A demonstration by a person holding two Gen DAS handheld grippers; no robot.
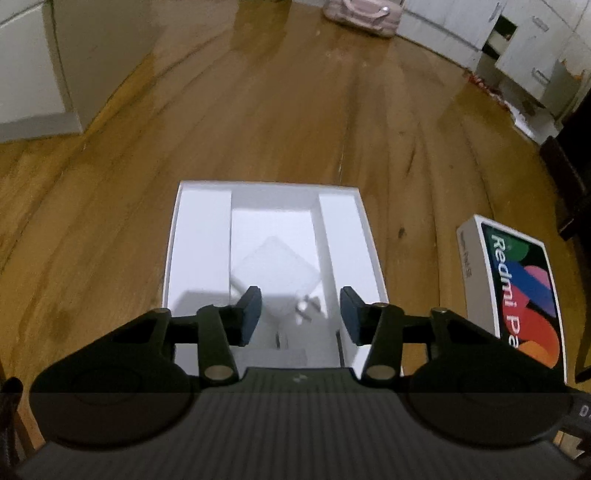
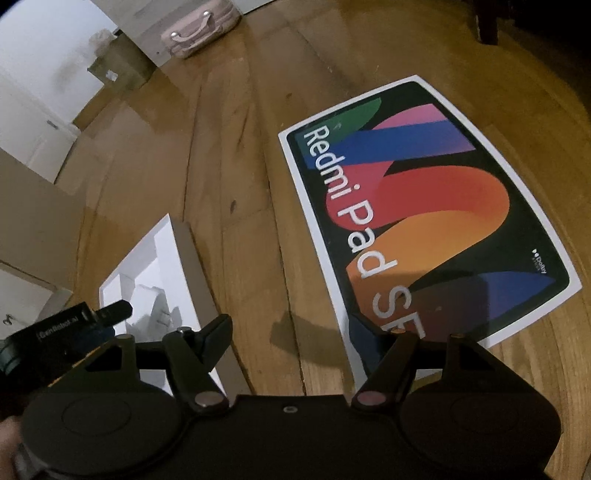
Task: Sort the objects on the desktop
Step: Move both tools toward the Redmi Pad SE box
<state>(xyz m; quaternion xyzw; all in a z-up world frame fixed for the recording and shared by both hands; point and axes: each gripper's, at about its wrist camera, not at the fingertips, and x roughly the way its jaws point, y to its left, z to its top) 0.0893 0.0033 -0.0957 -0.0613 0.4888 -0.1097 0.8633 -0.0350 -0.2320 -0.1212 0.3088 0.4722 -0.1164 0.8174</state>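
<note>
An open white box (image 1: 177, 240) with inner partitions lies on the wooden surface (image 1: 258, 110). A white charger cube (image 1: 275, 266) with metal prongs lies tilted in its middle compartment. My left gripper (image 1: 301, 314) hovers over that compartment with its jaws a small way apart. The charger sits just past the fingertips and neither pad visibly presses on it. The right wrist view shows the same box (image 2: 184, 266), the charger (image 2: 159, 310) and one of the left fingers (image 2: 118, 310). My right gripper (image 2: 291, 325) stands open and empty, low over the wood beside the colourful Redmi Pad SE box (image 2: 424, 206).
The Redmi box (image 1: 517, 288) lies to the right of the white box. A pink bag (image 1: 364, 13) sits at the far edge, white cabinets (image 1: 535, 48) behind it, a white unit (image 1: 29, 74) at far left. A dark furniture leg (image 1: 569, 192) stands at right.
</note>
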